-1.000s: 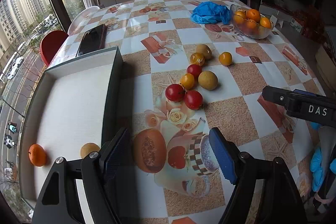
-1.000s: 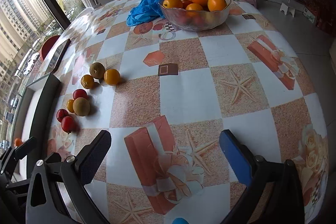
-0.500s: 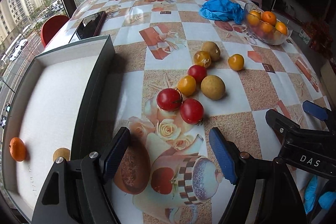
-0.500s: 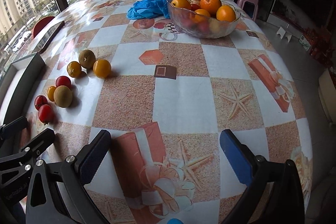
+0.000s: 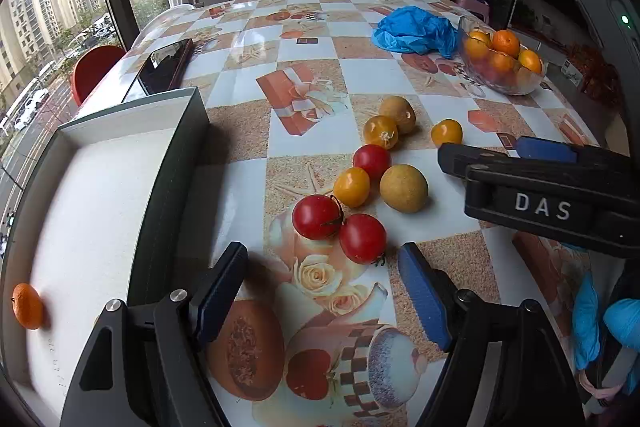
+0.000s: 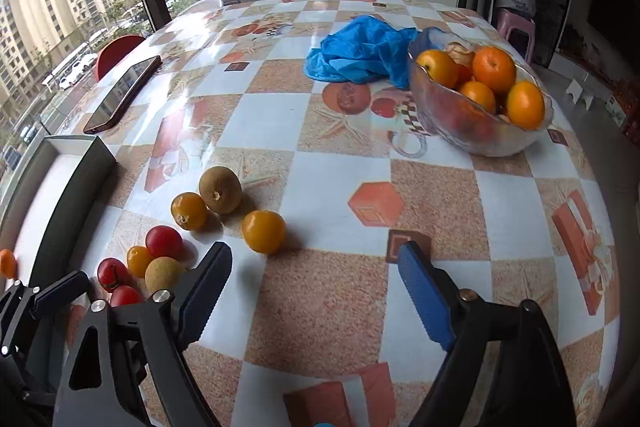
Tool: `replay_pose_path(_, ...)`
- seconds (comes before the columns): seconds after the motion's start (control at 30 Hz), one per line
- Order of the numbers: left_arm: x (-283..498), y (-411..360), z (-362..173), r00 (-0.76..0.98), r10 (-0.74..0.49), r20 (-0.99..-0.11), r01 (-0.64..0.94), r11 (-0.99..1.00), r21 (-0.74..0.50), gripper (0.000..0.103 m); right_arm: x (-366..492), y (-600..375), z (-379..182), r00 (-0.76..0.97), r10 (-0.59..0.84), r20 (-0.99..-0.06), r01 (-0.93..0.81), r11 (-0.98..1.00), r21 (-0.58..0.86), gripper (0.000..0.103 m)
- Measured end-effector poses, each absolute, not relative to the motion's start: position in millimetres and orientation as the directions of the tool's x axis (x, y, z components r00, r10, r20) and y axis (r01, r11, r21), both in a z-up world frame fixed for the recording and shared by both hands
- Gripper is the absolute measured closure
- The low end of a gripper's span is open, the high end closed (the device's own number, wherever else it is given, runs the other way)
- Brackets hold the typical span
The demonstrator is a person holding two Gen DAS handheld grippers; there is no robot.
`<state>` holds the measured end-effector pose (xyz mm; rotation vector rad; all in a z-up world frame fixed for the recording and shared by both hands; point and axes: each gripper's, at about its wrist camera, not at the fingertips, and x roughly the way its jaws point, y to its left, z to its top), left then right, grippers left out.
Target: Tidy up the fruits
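Several small fruits lie loose on the patterned tablecloth: red tomatoes (image 5: 362, 238), yellow tomatoes (image 5: 351, 186) and brown round fruits (image 5: 403, 188). My left gripper (image 5: 324, 291) is open and empty, just short of the nearest red tomatoes. My right gripper (image 6: 314, 291) is open and empty, a yellow tomato (image 6: 263, 231) just beyond its left finger. It also shows in the left wrist view (image 5: 552, 187) to the right of the fruits. A white tray (image 5: 92, 211) with dark walls holds an orange (image 5: 27, 305) at the left.
A glass bowl (image 6: 476, 131) of oranges stands at the far right. A blue plastic bag (image 6: 360, 51) lies next to it. A phone (image 5: 162, 69) lies beyond the tray near the table's left edge. A red chair (image 5: 94, 67) stands beyond that edge.
Both grippers have swung toward the loose fruits. The left has come closer to the red tomatoes. The right now faces the yellow tomato. Both stay open.
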<state>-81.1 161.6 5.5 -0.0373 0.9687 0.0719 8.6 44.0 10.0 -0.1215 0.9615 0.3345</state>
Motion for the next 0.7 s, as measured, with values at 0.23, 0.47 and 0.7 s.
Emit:
replay_pose_path(0.23, -80.3, 163.5, 5.3, 0.561, 0.034, -0.827, -0.074, 0.997, -0.009, 0.024, 8.3, 45.7, 12.4, 0.527, 0.282, -0.802, -0.361, 0.928, 0.089, 0.079)
replay_pose_path(0.47, -82.5, 162.5, 7.8, 0.558, 0.04, -0.829, -0.119, 0.992, -0.032, 0.025, -10.1, 3.0, 15.3, 0.526, 0.306, -0.794, -0.305, 0.939, 0.159, 0.079)
replay_pose_path(0.7, -79.7, 157.2, 9.4, 0.556, 0.058, -0.83, -0.169, 0.985, -0.045, 0.058, -33.3, -18.5, 24.9, 0.545, 0.317, -0.776, -0.292, 0.94, 0.179, 0.079)
